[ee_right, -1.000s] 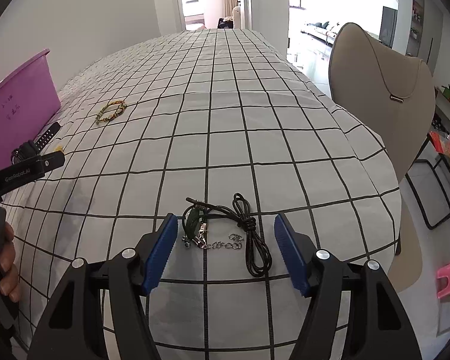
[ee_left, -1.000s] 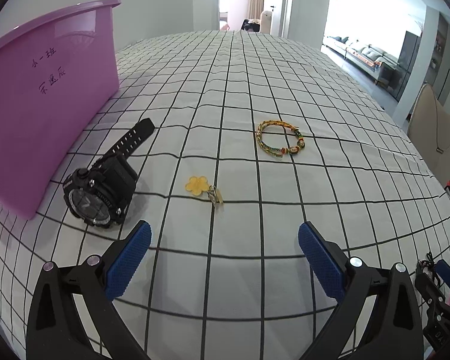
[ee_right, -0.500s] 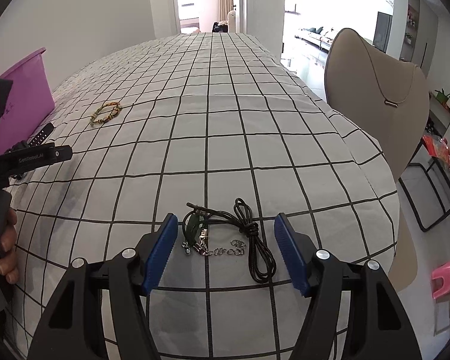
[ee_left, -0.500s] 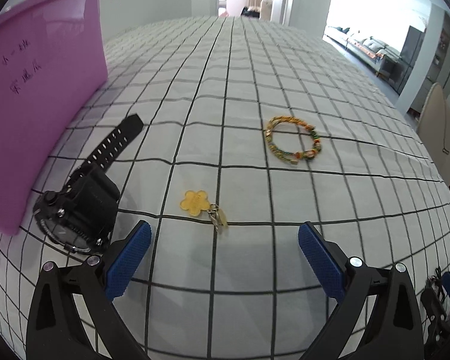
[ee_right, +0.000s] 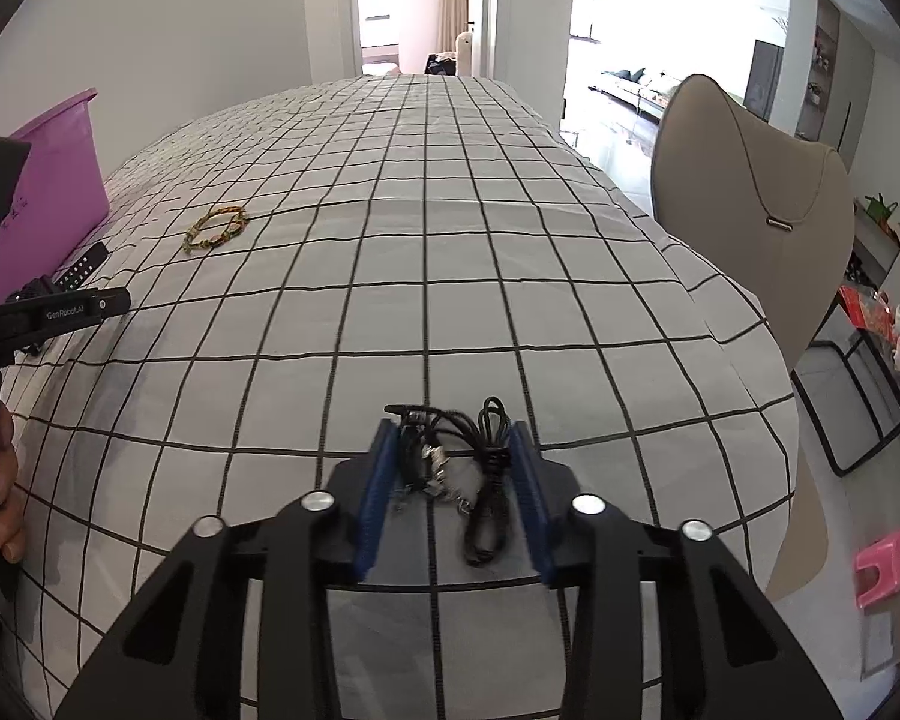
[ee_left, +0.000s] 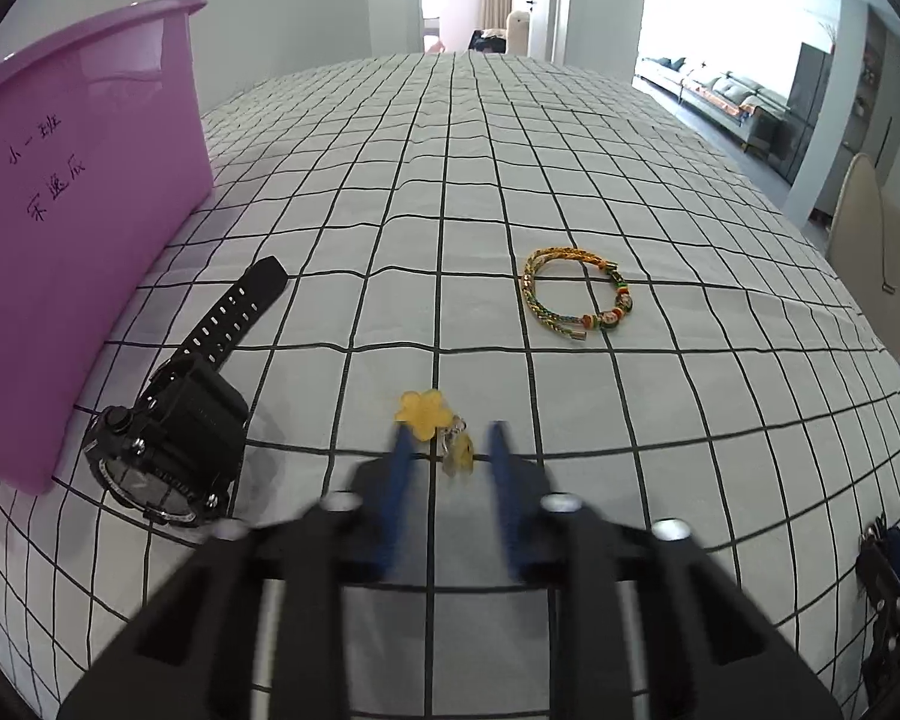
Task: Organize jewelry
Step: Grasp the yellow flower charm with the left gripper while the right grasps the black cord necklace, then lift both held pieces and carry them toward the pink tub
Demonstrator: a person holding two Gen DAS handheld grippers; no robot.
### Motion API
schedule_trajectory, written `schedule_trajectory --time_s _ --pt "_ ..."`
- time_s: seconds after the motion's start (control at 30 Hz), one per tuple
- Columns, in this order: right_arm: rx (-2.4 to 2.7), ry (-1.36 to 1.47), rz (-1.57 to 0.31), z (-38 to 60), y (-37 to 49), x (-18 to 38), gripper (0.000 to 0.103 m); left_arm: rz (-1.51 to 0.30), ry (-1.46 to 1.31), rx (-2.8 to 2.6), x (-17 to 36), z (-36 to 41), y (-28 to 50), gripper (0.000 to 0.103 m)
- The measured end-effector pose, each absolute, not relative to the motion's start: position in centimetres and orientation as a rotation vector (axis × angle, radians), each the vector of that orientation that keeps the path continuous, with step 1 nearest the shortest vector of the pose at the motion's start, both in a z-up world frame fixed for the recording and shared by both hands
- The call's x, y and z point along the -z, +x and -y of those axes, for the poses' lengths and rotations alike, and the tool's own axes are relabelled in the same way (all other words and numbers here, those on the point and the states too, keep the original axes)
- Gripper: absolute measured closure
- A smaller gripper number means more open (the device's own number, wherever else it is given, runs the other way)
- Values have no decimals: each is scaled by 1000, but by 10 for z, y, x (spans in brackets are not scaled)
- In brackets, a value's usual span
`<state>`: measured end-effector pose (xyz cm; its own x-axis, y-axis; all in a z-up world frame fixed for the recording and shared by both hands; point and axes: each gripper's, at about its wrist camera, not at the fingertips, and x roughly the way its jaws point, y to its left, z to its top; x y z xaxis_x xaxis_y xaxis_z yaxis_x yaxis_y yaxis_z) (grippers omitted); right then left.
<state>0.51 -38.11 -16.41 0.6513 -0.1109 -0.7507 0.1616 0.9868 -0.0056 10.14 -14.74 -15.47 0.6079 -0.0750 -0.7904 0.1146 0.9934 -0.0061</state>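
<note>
Left gripper (ee_left: 447,450): jaws have just been closing, now narrow, the yellow charm (ee_left: 424,414) between them; pads not visibly pressing. Right gripper (ee_right: 456,441): jaws likewise closing, bracketing the black cord (ee_right: 489,468) and chain; contact at the pads unclear. Both pieces lie flat on the checked cloth (ee_left: 570,180). Judgement: finish closing low to the cloth and catch the whole bundle before lifting. Purple bin (ee_left: 78,228) stands left, beside the watch (ee_left: 174,444); bracelet (ee_left: 576,297) well apart.

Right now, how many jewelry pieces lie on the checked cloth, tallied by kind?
Watch: 1
Braided bracelet: 1
Yellow flower charm: 1
Black cord necklace: 1
Total: 4
</note>
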Motion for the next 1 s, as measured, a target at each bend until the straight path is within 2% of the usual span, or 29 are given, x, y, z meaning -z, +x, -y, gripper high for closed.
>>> schedule_trajectory --time_s 0.1,0.37,0.43,1.0 --pt "153 55 -845 377 5 164 83 -907 66 109 154 149 95 90" --pt "122 90 -845 377 0 159 87 -926 41 129 152 142 75 91" --pt "117 94 -841 376 -1 157 92 -930 39 130 151 140 69 91" --pt "49 117 -840 374 -11 132 93 -924 27 125 125 130 35 91"
